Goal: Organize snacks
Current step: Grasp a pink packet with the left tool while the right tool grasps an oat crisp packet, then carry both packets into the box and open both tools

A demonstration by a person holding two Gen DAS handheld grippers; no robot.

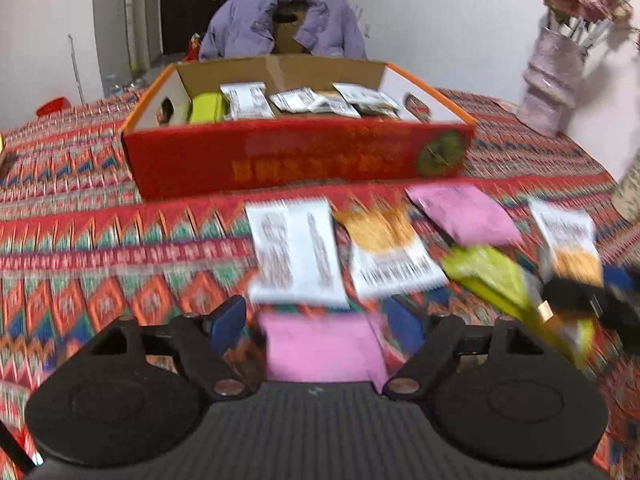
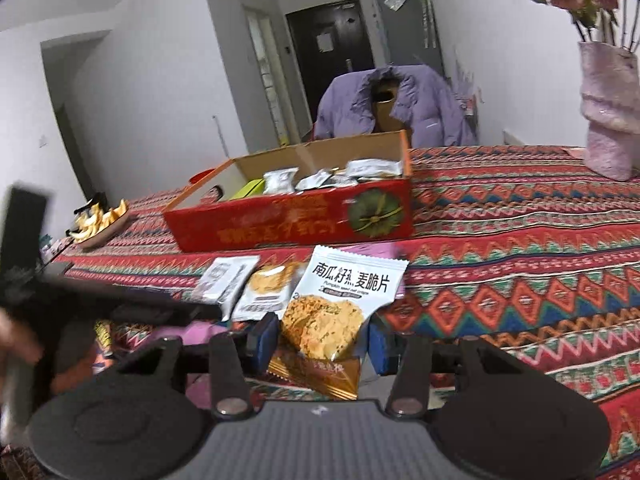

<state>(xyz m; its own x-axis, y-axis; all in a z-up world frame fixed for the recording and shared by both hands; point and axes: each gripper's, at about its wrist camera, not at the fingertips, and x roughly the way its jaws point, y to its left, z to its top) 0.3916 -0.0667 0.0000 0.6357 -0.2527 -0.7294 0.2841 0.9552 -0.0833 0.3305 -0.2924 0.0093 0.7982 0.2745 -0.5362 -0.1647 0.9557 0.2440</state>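
Left gripper [image 1: 320, 330]: held low over the patterned tablecloth [image 1: 100, 248], aimed at the red cardboard box [image 1: 296, 160]; jaws spread wide, with a pink packet [image 1: 324, 346] lying between the blue pads, neither pad seen to touch it.
Right gripper [image 2: 322, 344]: also low and level, tilted a little; jaws apart with the pumpkin seed oat crisp packet [image 2: 340, 304] between the pads. I cannot tell whether they pinch it; a gap shows on the right side.
Snacks on the cloth: in the left view a white printed packet [image 1: 296, 252], an orange-and-white packet [image 1: 388, 256], a second pink packet [image 1: 464, 212] and a yellow-green packet [image 1: 500, 280] lie in a loose row just in front of the box.
Snacks in the box: several white wrappers [image 1: 244, 100] and a yellow-green pack [image 1: 206, 108] lie inside.
Left view only: the right gripper reaches in from the right edge, over the yellow-green packet.
Right view only: a plate of peels [image 2: 100, 220] at the far left of the table; a brown foil packet [image 2: 320, 376] under the crisp packet.
Both views: a purple jacket [image 2: 400, 104] on a chair behind the box, and a pink vase [image 2: 608, 120] of flowers.
Hard to make out: the left view is motion-blurred, so packet print is unreadable.
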